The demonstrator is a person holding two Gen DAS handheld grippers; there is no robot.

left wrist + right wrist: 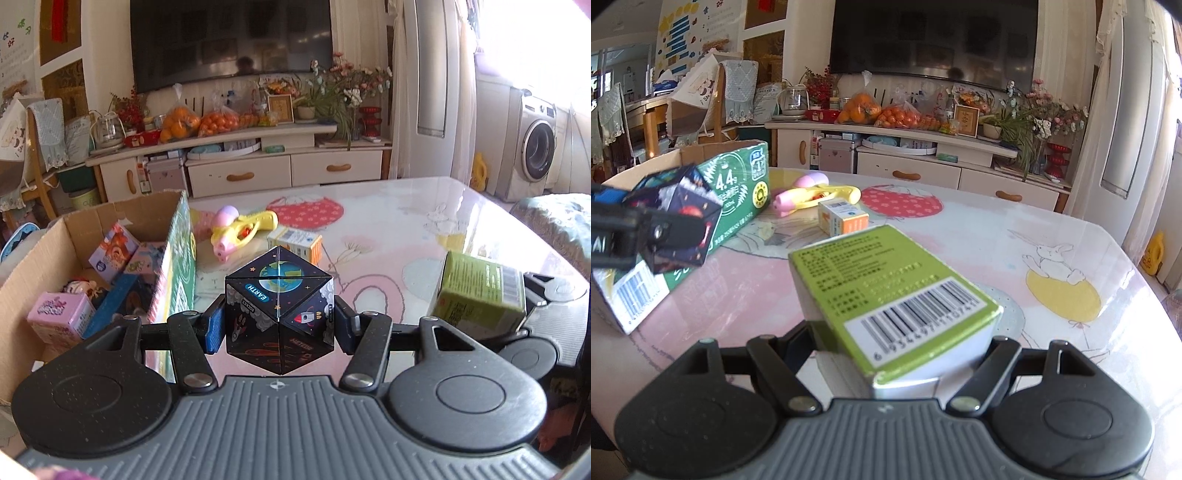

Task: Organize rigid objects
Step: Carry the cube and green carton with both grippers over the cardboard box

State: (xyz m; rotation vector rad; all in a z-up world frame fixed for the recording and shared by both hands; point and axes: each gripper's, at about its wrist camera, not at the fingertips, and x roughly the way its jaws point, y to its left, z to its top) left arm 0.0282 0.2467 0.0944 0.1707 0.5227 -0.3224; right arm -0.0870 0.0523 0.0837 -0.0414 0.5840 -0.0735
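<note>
My left gripper [279,326] is shut on a black space-print cube [279,308], held above the table just right of the cardboard box [44,254]. The cube also shows in the right wrist view [677,218] at the left, in front of the box's green side [742,192]. My right gripper [897,354] is shut on a green carton with a barcode [886,291], held above the table; the carton shows at the right in the left wrist view [480,299]. A yellow and pink toy gun [240,229] and a small orange and white box [295,243] lie on the table.
The cardboard box holds several small toy boxes, among them a pink one [61,314]. The table [406,221] has a glossy patterned cover. A TV cabinet [240,162] with fruit stands behind it, and a washing machine [535,147] is at the far right.
</note>
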